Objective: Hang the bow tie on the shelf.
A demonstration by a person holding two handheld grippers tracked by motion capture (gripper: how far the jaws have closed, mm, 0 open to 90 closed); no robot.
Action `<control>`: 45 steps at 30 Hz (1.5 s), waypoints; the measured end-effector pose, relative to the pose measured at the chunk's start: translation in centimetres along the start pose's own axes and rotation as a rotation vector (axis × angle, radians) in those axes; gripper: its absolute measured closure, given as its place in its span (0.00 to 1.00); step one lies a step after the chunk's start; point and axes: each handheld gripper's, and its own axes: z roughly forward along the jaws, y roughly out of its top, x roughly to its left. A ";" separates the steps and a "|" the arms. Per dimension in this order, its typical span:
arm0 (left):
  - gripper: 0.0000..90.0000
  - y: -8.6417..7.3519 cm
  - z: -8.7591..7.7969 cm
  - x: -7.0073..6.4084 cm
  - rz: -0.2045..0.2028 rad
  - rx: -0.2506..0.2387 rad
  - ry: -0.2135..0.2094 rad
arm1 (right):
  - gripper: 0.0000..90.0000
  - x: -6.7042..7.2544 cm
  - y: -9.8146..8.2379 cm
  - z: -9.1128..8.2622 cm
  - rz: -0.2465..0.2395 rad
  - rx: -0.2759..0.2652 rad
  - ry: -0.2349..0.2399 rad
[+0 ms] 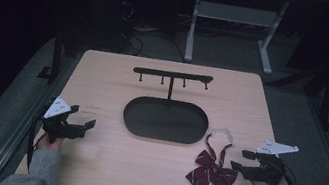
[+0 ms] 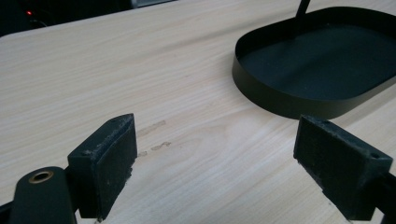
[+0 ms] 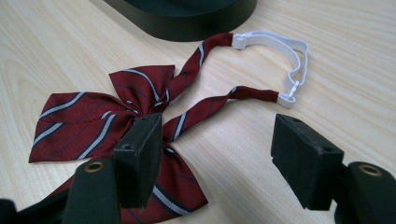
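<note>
Light wood-grain desk (image 1: 117,89), rounded corners, carrying the following.

Item one: dark red bow tie with thin white and navy stripes (image 1: 212,174), fabric, lying flat at the near right of the desk. Two narrow striped straps run from its knot toward the far side and end in a white elastic band with plastic clips (image 1: 223,134), which lies just beside the tray's right end.

Item two: black oval metal tray (image 1: 165,119), low-walled, at the desk's centre, with a thin upright post rising from its far side to a black crossbar with four small pegs (image 1: 173,75).

Right hand-held gripper (image 1: 242,161): held low just right of the bow tie, jaws wide apart and holding nothing. In the right gripper view one jaw hangs over the bow's near wing, the other over bare wood; the straps lie ahead between them.

Left hand-held gripper (image 1: 83,116): near the desk's left edge, well apart from the tie, jaws wide, nothing between them.
</note>
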 end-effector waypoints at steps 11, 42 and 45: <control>0.14 0.2 0.3 -0.3 0.000 -0.003 0.024 | 0.36 0.7 1.3 0.1 -0.034 -0.005 0.005; 0.14 0.2 0.2 -0.2 -0.015 -0.014 0.039 | 0.44 -1.3 6.9 2.9 -0.065 0.141 -0.014; 0.14 0.2 0.2 -0.1 -0.010 -0.006 0.042 | 0.46 -1.6 7.2 3.5 -0.070 0.157 -0.009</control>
